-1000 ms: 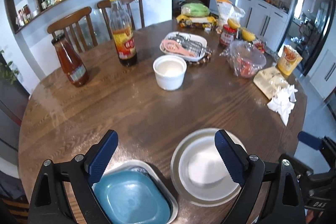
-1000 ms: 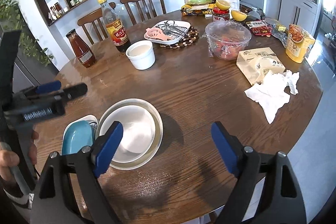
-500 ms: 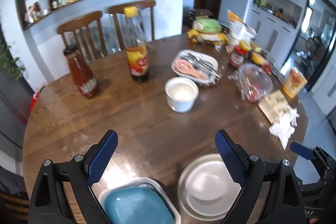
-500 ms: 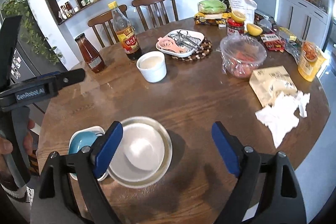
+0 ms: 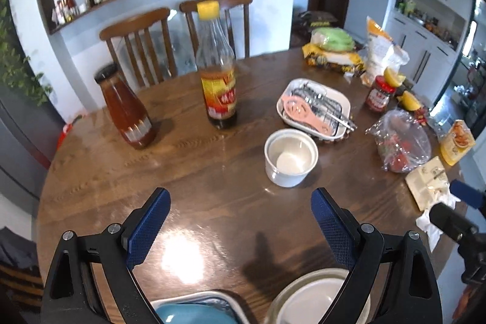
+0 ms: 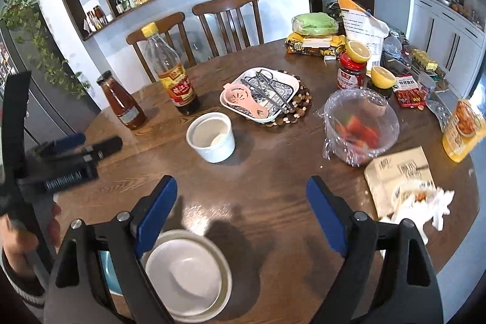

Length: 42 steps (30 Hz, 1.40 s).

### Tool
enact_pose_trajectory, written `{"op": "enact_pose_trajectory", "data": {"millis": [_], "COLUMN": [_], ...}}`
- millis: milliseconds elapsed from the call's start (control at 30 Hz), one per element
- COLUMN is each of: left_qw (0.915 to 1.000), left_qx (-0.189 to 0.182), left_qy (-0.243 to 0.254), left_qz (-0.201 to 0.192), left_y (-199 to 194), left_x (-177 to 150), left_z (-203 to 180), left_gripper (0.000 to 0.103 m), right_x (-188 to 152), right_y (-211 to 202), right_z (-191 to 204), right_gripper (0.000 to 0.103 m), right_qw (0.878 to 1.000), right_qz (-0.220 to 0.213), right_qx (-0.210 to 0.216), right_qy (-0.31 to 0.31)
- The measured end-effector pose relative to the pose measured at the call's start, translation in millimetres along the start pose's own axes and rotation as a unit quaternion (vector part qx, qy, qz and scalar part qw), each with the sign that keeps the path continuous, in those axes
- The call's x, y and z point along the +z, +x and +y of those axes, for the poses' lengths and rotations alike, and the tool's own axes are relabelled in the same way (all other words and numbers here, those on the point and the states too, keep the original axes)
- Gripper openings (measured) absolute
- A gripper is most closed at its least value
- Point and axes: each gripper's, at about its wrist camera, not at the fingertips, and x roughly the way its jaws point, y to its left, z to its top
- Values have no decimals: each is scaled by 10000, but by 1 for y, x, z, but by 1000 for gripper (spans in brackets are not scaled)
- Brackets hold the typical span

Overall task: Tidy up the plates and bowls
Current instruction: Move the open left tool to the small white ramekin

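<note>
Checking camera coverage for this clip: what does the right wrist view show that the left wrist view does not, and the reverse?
Only the right wrist view shows the person's hand on the left gripper's handle, the open right gripper, and the woven trivet under the white utensil tray.

Only the left wrist view shows the open left gripper and the white rim of the dish under the blue square bowl.

Both show the white ceramic cup, the yellow-capped sauce bottle and the stacked round white bowls.
</note>
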Motion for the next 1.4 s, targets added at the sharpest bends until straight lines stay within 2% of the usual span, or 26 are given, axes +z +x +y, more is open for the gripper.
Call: {"op": "enact_pose_trajectory", "data": {"millis": [167,600,1033,1400], "left_qw": [9998,9982,9949,9942], "left_qx": [108,416,485,546], "left_qy": [-154,-375,-597,-597], "left_qz": [68,216,645,703], "left_y": [22,71,122,132], "left_x": [7,23,22,23], "left_z": [-12,-27,-27,-24], "left_gripper": [94,94,94,94], "right_x": [20,65,81,81], "right_y": [32,94,156,187], "right_z": [-8,-16,-18,-3], "right_gripper": [88,88,88,85], "right_qw": [9996,9972,9923,9867], "right_qz": [249,537,954,1254], "right_qx": [78,361,672,882], "right_qy": [-101,-381,-403,-531]}}
